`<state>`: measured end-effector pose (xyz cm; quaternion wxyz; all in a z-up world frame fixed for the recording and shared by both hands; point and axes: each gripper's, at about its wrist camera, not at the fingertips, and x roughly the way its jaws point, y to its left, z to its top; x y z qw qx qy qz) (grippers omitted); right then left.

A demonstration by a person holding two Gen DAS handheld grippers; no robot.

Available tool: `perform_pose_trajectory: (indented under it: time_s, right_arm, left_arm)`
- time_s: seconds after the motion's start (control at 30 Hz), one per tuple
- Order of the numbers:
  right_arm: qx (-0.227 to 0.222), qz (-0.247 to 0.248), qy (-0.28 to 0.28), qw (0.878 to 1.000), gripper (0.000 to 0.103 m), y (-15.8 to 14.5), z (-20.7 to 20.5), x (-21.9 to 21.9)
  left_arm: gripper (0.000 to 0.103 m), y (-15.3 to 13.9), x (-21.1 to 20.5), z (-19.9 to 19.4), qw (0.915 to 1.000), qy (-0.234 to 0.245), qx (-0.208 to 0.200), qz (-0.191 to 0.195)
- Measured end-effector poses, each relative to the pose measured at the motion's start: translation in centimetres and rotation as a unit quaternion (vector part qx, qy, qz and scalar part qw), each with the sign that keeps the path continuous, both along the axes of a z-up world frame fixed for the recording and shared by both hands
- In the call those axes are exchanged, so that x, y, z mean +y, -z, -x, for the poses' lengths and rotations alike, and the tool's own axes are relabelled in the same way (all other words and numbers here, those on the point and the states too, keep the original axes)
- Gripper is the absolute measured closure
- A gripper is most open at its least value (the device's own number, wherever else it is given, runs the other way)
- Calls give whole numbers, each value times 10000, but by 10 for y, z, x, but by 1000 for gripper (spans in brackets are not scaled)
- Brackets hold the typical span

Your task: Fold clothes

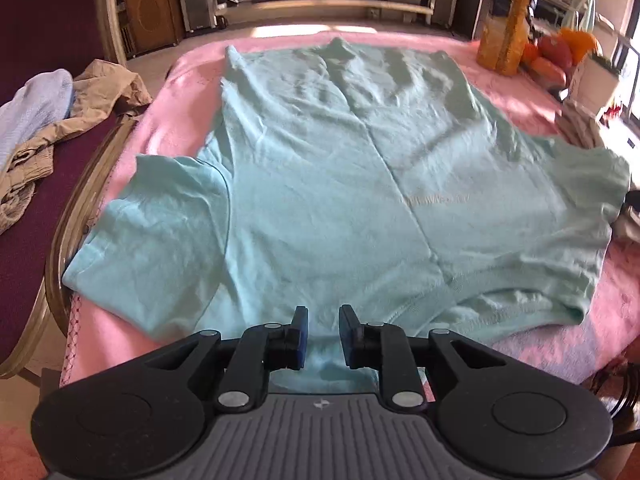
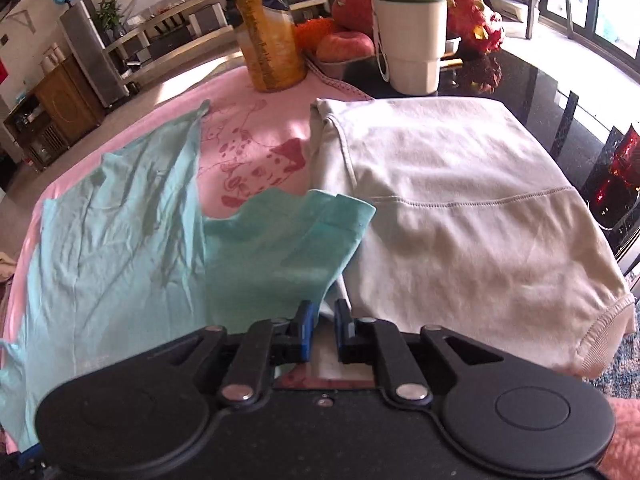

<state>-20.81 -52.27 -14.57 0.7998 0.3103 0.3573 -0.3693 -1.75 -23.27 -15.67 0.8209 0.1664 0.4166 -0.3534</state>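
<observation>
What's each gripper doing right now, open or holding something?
Left gripper: open, above the mint-green cotton T-shirt, holding nothing.
Right gripper: partly open beside the T-shirt's sleeve, holding nothing.

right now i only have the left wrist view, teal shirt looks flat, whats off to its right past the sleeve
Observer: A folded cream sweatshirt lies there; the teal shirt has its right sleeve lifted against it.
Operator: is the right gripper holding that sleeve
Observer: The right gripper sits at the sleeve's base, jaws slightly apart; I cannot tell if cloth is pinched.
Operator: anything behind the sweatshirt
Observer: A white tumbler with a green lid stands on the dark tabletop just past it.
</observation>
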Motion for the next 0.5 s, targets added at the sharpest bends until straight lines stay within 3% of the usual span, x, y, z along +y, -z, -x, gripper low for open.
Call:
perform_pose_trajectory:
  time_s: [0.1,0.2,0.33,0.4,0.47,0.5]
  right_arm:
    - [-278,-117,-597,9978,90,-4,-10,19]
    - [-291,-419,-1381,9891,90,11,-43,34]
    - [365,-310,-1924,9801,90,33,-68,51]
    - [741,-296,-2202,9722,90,30,-62,60]
    - [1136,-390,-2425,9627,91,25,-56,67]
    - [987,-356,-2399,9651,91,16,-56,65]
  left_arm:
    - [84,-10,3,-5,9992,-128,-76,381]
    - [84,-1,-9,-1,9997,100,-153,138]
    - [86,14,-17,8,9981,475,-9,-392]
    - [97,10,-14,18,9956,737,42,-581]
    - [97,6,-9,26,9928,941,89,-741]
    - [97,4,-5,29,9915,1010,111,-807]
